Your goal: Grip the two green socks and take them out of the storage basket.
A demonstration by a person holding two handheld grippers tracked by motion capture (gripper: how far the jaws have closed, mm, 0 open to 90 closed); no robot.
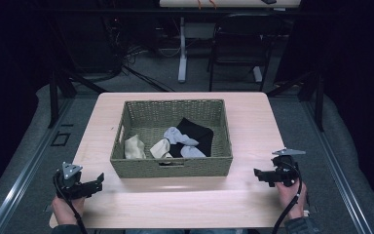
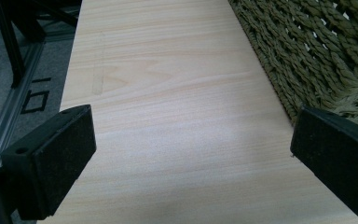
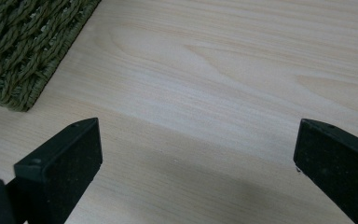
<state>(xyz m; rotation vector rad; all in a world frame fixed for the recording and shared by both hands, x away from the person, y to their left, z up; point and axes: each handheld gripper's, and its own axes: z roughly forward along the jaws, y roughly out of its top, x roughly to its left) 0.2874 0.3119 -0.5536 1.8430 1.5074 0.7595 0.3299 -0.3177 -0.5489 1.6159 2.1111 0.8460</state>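
Note:
A green woven basket [image 1: 170,165] stands in the middle of the light wooden table [image 1: 185,200]. Inside lie a cream sock [image 1: 135,146], a second cream sock [image 1: 159,148], grey socks [image 1: 180,138] and a black garment [image 1: 197,132]. My left gripper [image 1: 99,181] rests low at the table's front left corner, open, with bare wood between its jaws; the basket's wall [image 2: 317,51] rises just to its right. My right gripper [image 1: 258,174] sits at the front right, also open over bare wood [image 3: 200,140], with the basket's corner [image 3: 23,51] at its upper left.
A dark chair [image 1: 238,44] and a white table leg [image 1: 182,58] stand beyond the far edge. Black frame posts [image 1: 53,92] flank the table on the grey floor. Bare wood runs along the front of the table between the two grippers.

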